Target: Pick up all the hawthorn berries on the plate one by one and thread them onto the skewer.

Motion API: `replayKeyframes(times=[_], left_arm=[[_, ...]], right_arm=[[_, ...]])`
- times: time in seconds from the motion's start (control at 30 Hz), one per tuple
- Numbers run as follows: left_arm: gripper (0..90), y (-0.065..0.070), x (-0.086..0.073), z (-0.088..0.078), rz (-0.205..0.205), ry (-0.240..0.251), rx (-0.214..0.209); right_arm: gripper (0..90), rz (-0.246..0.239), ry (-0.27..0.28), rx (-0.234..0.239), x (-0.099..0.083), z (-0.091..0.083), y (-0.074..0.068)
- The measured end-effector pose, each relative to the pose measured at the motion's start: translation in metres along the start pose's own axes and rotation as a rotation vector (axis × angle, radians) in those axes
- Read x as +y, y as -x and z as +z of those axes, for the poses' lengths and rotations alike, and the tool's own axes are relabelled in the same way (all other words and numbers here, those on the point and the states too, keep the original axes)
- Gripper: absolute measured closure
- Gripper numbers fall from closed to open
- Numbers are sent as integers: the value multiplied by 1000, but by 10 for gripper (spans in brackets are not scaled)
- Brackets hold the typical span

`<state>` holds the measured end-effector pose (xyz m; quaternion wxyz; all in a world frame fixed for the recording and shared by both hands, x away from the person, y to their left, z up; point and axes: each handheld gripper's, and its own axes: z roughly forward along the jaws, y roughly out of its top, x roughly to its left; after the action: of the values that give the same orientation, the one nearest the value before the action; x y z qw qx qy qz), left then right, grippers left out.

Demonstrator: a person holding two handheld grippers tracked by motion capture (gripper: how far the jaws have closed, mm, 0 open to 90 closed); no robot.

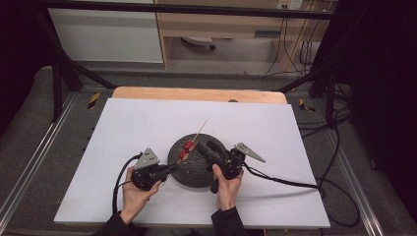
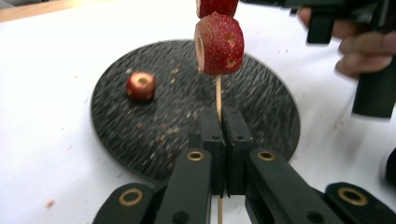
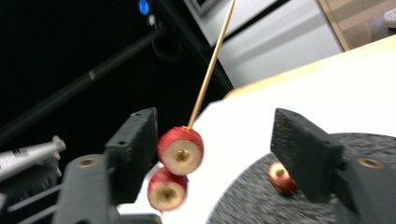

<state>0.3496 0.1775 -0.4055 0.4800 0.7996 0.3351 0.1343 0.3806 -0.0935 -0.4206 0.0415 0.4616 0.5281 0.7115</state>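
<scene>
Here the left gripper is clamped on a wooden skewer above the dark round plate, two red fruits threaded on it. The right gripper stands open, the fruits between its pads, one touching the left pad. A third fruit lies on the plate.

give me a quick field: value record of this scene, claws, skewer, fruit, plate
left claw: shut on the skewer's lower end
right claw: open, jaws either side of the skewered fruit, not pressing
skewer: thin wooden stick, held above the plate, tip pointing away from the person
skewered fruit: two red cored pieces threaded on
loose fruit: one red piece lying on the plate
plate: round, dark, textured
table: white top
</scene>
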Motion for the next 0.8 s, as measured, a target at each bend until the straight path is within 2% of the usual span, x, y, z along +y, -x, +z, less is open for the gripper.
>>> replayKeyframes(times=[0.13, 0.37, 0.47, 0.63, 0.8], left_arm=[[885, -8, -7, -9, -2, -17, 7], [884, -21, -21, -28, 1, -34, 14], [884, -26, -28, -34, -5, -39, 16], [884, -34, -41, -45, -24, -54, 23], [884, -41, -50, -53, -35, -60, 35]], right_arm=[[213, -93, -96, -32, 4, -2, 3], [79, -205, -286, -65, 5, -3, 9], [61, -252, -349, -79, 5, -4, 12], [35, -302, -430, -98, 6, -5, 14], [31, -325, -485, -108, 9, -5, 15]])
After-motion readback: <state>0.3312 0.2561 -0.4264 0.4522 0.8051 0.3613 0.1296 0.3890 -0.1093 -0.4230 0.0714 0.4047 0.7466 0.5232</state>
